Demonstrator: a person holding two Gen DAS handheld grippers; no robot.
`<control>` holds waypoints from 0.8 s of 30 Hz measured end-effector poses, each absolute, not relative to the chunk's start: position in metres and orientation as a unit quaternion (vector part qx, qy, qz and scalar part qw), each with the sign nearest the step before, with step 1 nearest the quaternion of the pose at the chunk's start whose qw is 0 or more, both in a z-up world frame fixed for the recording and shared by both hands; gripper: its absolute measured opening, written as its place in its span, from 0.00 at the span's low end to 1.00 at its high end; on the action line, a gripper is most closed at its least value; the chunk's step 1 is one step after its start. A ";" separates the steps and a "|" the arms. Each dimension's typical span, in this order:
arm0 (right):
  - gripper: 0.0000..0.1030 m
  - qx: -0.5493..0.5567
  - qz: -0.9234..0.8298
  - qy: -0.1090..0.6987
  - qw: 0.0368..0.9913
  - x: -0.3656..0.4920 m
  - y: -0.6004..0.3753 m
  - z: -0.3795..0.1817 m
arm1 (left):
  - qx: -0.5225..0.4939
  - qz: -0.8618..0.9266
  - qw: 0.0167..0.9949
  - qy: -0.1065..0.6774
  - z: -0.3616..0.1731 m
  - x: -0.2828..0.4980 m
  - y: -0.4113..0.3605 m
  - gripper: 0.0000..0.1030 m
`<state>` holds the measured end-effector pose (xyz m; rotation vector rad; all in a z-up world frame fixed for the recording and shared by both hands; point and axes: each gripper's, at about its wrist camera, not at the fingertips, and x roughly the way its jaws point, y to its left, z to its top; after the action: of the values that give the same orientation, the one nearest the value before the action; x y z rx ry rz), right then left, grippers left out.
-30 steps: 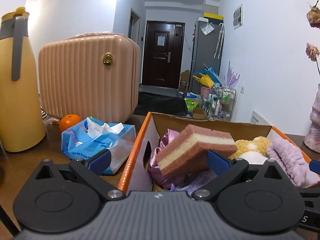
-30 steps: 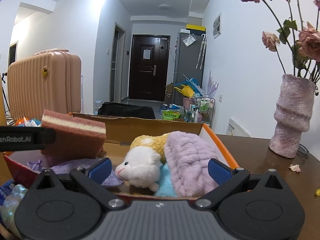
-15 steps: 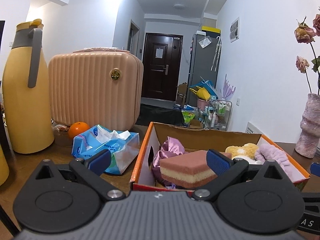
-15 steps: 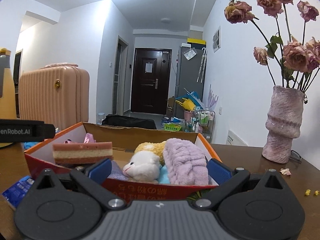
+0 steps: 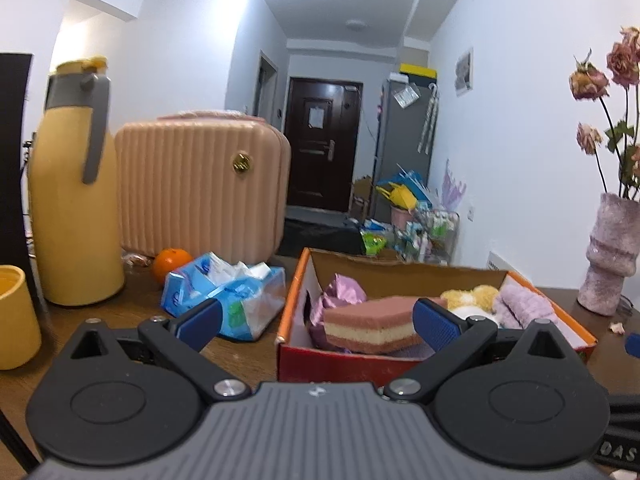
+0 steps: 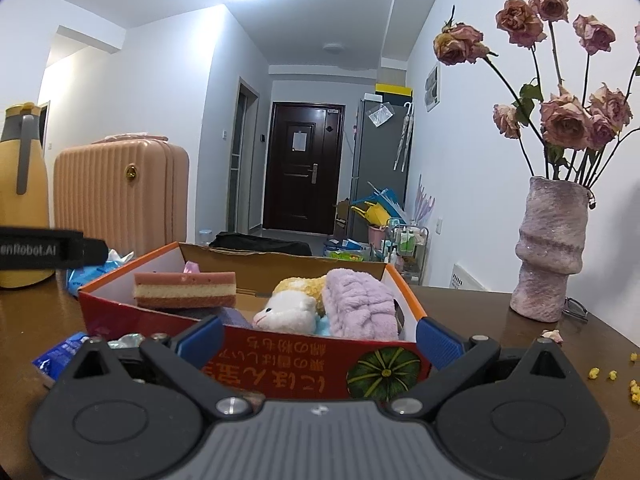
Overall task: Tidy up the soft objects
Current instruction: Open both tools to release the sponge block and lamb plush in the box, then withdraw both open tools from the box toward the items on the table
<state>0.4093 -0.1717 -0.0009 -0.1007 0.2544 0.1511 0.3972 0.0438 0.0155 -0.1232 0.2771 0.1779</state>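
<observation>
Cardboard box (image 6: 304,364) sitting on wooden table (image 6: 500,336), holding soft items: layered sponge (image 5: 370,324) lying flat at left end, purple satin cloth (image 5: 340,294) bunching behind it, plush toy (image 6: 288,310) and lilac fuzzy towel (image 6: 360,304) nestling at right end. Left gripper (image 5: 316,322) hovering near box, fingers spreading wide, gripping nothing. Right gripper (image 6: 318,340) hovering at near wall, fingers apart, empty. Tissue pack (image 5: 224,298) and orange (image 5: 173,261) resting left of box.
</observation>
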 end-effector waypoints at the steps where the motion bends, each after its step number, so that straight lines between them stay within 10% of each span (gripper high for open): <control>1: 1.00 -0.050 0.076 0.125 0.988 0.406 -0.172 -0.001 | -0.062 0.092 0.985 0.133 0.017 0.395 0.045 1.00; 24: 1.00 -0.052 0.086 0.127 0.987 0.344 -0.192 0.003 | -0.064 0.059 0.986 0.142 0.031 0.336 0.047 1.00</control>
<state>0.3442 -0.1922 0.0031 -0.1037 0.2557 0.1733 0.3360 0.0465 0.0312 -0.1280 0.2850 0.1192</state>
